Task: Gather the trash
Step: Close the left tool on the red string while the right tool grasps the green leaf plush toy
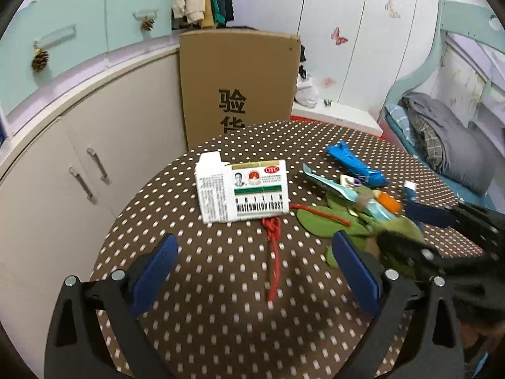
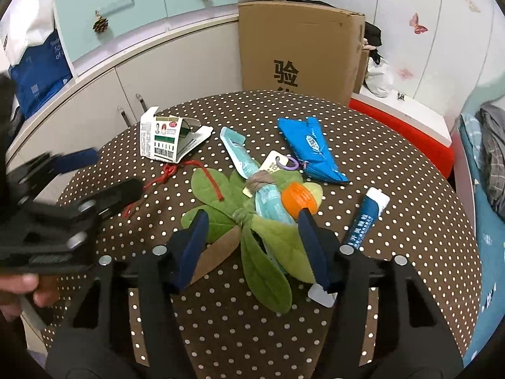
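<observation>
On the round brown polka-dot table (image 1: 221, 322) lies an opened white medicine box (image 1: 243, 189), with a red string (image 1: 274, 252) in front of it. My left gripper (image 1: 255, 271) stands open low over the string and holds nothing. To its right a green plush leaf toy (image 2: 271, 262) lies bundled with a light blue wrapper (image 2: 236, 151) and an orange cap (image 2: 298, 200). My right gripper (image 2: 252, 246) straddles that toy with its jaws partly apart, and no clear pinch shows. A blue wrapper (image 2: 315, 151) and a dark blue tube (image 2: 366, 218) lie beyond.
A tall cardboard box (image 1: 240, 85) stands behind the table, with cream cupboards (image 1: 63, 170) to the left. A red and white bench (image 2: 410, 126) and a bed (image 1: 442, 145) are on the right. A hand (image 2: 19, 287) holds the left gripper (image 2: 101, 173).
</observation>
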A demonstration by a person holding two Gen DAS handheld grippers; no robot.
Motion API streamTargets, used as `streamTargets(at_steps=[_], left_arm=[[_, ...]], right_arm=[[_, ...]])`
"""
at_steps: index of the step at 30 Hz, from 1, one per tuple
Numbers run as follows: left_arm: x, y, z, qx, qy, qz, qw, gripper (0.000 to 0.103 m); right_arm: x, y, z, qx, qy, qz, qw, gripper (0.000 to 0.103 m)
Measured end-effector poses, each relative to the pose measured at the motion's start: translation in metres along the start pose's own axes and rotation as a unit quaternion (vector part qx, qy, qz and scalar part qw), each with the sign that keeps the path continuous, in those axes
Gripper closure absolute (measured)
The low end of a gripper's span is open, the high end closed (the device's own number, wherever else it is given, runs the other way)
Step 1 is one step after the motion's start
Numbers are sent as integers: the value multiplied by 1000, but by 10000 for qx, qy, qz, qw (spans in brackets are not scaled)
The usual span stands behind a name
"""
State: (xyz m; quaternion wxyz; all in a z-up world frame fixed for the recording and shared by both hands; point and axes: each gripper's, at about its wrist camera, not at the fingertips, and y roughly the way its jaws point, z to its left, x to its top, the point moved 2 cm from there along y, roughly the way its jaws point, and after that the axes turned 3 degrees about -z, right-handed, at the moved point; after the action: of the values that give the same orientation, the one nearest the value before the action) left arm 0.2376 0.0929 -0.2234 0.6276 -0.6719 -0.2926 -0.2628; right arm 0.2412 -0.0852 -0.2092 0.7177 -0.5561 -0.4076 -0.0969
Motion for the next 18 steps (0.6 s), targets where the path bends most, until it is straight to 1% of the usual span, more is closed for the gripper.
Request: streamTargets(at_steps=[1, 3, 4, 5, 6, 7, 8, 9, 10, 11, 12, 13, 14, 15, 18], left_arm=[[2, 7, 0, -3, 18, 50, 10000, 7], [5, 21, -1, -23, 92, 205, 9997, 15], [5, 29, -3, -80, 149, 350, 9992, 27], [5, 35, -4, -104, 171, 459, 9987, 35], [3, 38, -5, -98, 202, 503, 9985, 36], [3, 39, -8, -87, 283, 453, 9985, 39], [3, 40, -11, -57, 369, 465, 9982, 45], [3, 40, -12, -67, 385, 455, 9982, 53], [3, 39, -13, -128, 386, 446, 9982, 70], [2, 38, -13, -199, 374, 459, 9980, 87], [0, 37, -14, -309, 353, 487, 9977, 93], [-2, 35, -15, -440, 349, 486, 9972, 95], [-5, 33, -17, -544, 378, 484, 9966, 96], [-8, 30, -18, -600, 403, 475, 9963, 97], [-21, 15, -21, -781, 328, 431, 9955, 98]], right_arm=[[0, 1, 0, 16, -17, -18, 10000, 45], [0, 1, 1, 34, -58, -63, 10000, 45], [1, 1, 2, 73, -85, -94, 9999, 46], [1, 2, 3, 97, -106, -113, 9998, 46], [1, 4, 4, 107, -137, -111, 9998, 46], [1, 8, 6, 74, -204, -61, 9997, 49], [0, 13, 7, 22, -256, -13, 9997, 52], [-1, 17, 9, -36, -311, 39, 9995, 58], [-3, 21, 9, -99, -366, 73, 9993, 64], [-5, 21, 11, -239, -470, 16, 9986, 69], [-6, 20, 11, -324, -522, -12, 9981, 76], [-7, 18, 11, -319, -532, -19, 9981, 89], [-9, 15, 9, -175, -479, 13, 9987, 93], [-11, 14, 7, -89, -418, 74, 9991, 93], [-20, 3, -1, 57, -216, 63, 9997, 93]])
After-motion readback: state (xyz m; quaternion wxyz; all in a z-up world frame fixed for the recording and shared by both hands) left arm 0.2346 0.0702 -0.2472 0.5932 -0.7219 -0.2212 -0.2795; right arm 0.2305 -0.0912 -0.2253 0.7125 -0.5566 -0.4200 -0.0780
